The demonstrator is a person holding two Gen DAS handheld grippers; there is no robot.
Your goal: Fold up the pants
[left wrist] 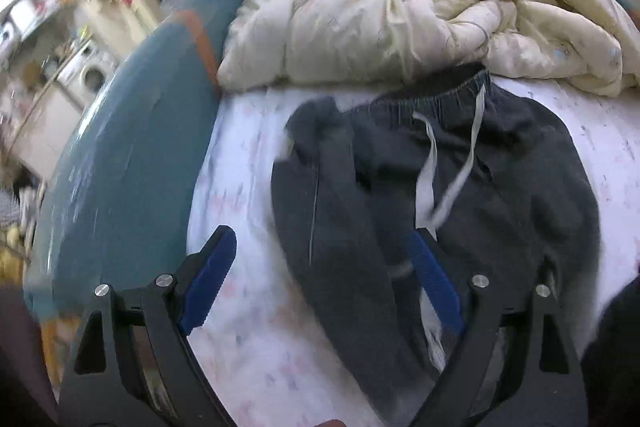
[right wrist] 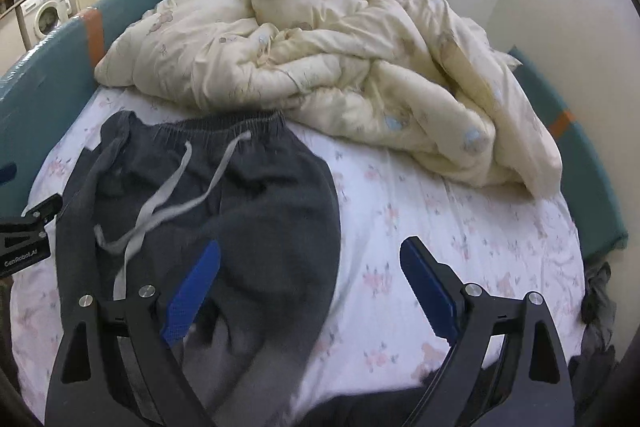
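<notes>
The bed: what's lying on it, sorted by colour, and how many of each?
Dark grey: 1, the pants, with a light grey drawstring
Cream: 1, the rumpled duvet
Total: 2, both lying on the flower-print sheet

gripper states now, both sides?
Left gripper: open, holding nothing, above the dark pants.
Right gripper: open, holding nothing, over the pants' edge and the sheet.
</notes>
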